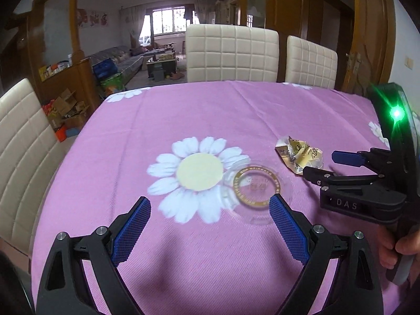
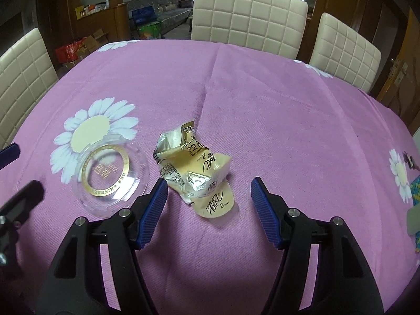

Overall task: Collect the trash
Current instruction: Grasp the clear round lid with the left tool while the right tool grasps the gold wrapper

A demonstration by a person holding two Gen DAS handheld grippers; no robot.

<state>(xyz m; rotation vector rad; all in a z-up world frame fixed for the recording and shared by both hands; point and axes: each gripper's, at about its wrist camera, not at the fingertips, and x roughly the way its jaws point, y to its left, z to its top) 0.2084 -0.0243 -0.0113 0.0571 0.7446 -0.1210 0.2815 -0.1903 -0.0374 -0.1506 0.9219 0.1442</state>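
A crumpled yellow-and-silver wrapper (image 2: 194, 162) lies on the pink daisy tablecloth (image 2: 262, 99). My right gripper (image 2: 208, 186) hovers over its near end; the jaws are closing, the wrapper lies between them, and neither blue pad touches it. Left of the wrapper sits a clear round dish with a gold ring (image 2: 110, 173). In the left wrist view my left gripper (image 1: 210, 204) stands wide open just in front of that dish (image 1: 256, 186), its right pad (image 1: 286, 225) overlapping the rim. The wrapper (image 1: 296, 155) and the right gripper (image 1: 323, 164) show at the right.
Cream quilted chairs (image 1: 231, 52) stand along the table's far side, with another (image 1: 23, 144) at the left. A hand (image 1: 393, 249) holds the right gripper's handle. A small colourful item (image 2: 414, 191) lies at the table's right edge. Boxes clutter the floor beyond.
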